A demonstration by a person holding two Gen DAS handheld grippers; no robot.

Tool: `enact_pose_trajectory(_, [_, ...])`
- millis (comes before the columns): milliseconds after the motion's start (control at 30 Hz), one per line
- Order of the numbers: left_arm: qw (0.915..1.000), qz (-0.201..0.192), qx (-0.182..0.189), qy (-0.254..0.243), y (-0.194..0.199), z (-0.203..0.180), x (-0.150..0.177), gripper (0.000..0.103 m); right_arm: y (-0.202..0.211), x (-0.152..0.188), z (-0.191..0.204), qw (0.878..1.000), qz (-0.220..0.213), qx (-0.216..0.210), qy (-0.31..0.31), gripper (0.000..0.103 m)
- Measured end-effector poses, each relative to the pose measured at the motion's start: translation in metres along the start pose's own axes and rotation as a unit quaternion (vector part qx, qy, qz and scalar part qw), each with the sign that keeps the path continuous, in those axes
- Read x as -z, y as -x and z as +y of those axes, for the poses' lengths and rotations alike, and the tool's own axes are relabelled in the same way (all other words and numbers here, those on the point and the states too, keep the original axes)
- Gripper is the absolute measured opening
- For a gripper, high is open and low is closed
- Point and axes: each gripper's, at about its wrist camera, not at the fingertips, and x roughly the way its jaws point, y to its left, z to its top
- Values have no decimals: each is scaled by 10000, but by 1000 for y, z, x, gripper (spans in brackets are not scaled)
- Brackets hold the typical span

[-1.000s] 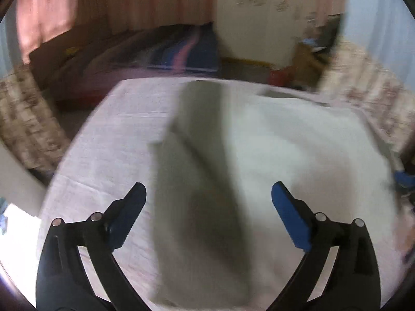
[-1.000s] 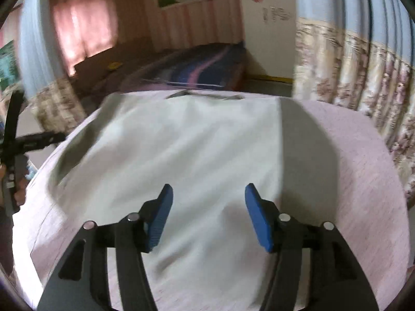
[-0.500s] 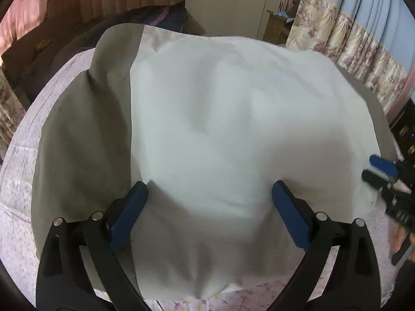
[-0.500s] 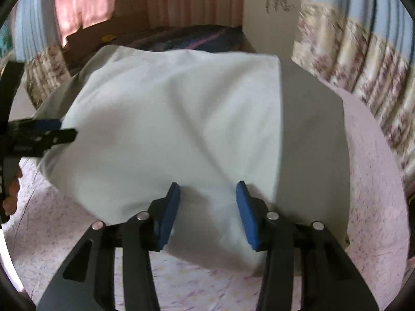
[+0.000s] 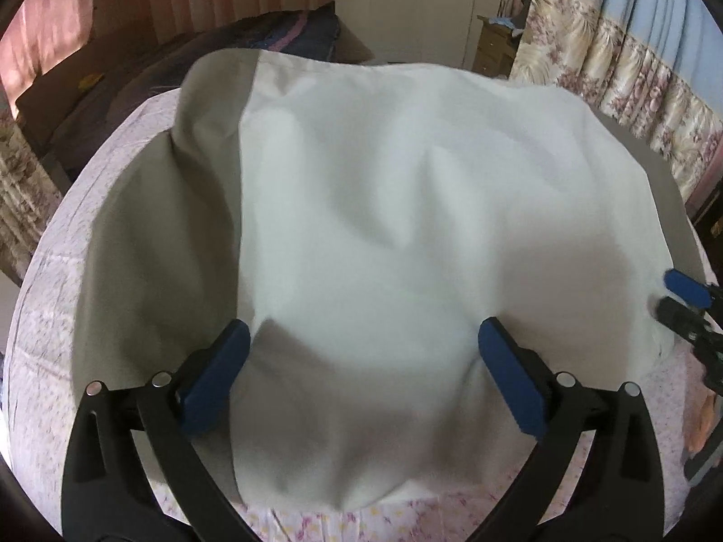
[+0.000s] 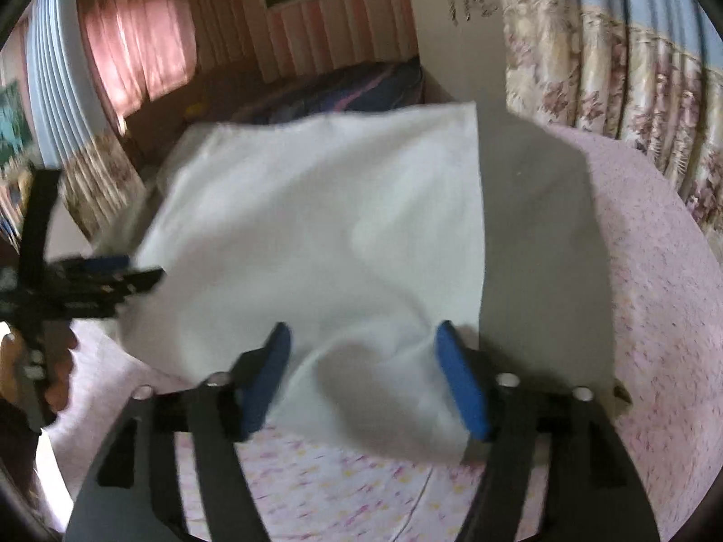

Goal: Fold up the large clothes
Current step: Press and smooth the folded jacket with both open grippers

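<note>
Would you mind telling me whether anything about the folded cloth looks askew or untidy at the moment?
Yes, slightly. The cloth has its pale upper layer folded over the grey layer, which shows as uneven strips on both sides. The pale layer is rumpled, its near edge bunching between the right gripper, whose fingers are opening.

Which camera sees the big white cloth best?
The left wrist view: the white cloth is sharp there and fills the picture, folded over its grey side. The right wrist view shows the same cloth blurrier, its near edge between the right gripper's opening jaws.
</note>
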Motion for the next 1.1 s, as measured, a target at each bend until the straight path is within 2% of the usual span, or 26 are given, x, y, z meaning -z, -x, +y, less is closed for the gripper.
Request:
enact_pose_trajectory(133, [9999, -157, -72, 3, 18, -6, -1, 100, 39, 5, -3, 9975, -610, 142, -325, 86])
enact_pose_trajectory(267, [9983, -578, -75, -44, 46, -17, 0, 100, 59, 19, -13, 9900, -948, 155, -1035, 91])
enact_pose_trajectory(400, [9970, -768, 30, -102, 60, -27, 4, 100, 56, 37, -20, 9825, -871, 191, -1637, 91])
enact_pose_trajectory(600, [9978, -613, 169, -169, 51, -36, 12, 100, 46, 53, -18, 9809, -727, 451, -1750, 91])
enact_pose_trajectory(900, [9990, -411, 164, -95, 31, -36, 12, 100, 42, 60, -21, 9761, -559, 521, -2036, 91])
enact_pose_trajectory(1100, [9991, -309, 289, 18, 21, -32, 10, 100, 35, 62, -25, 9734, -478, 544, -2174, 91])
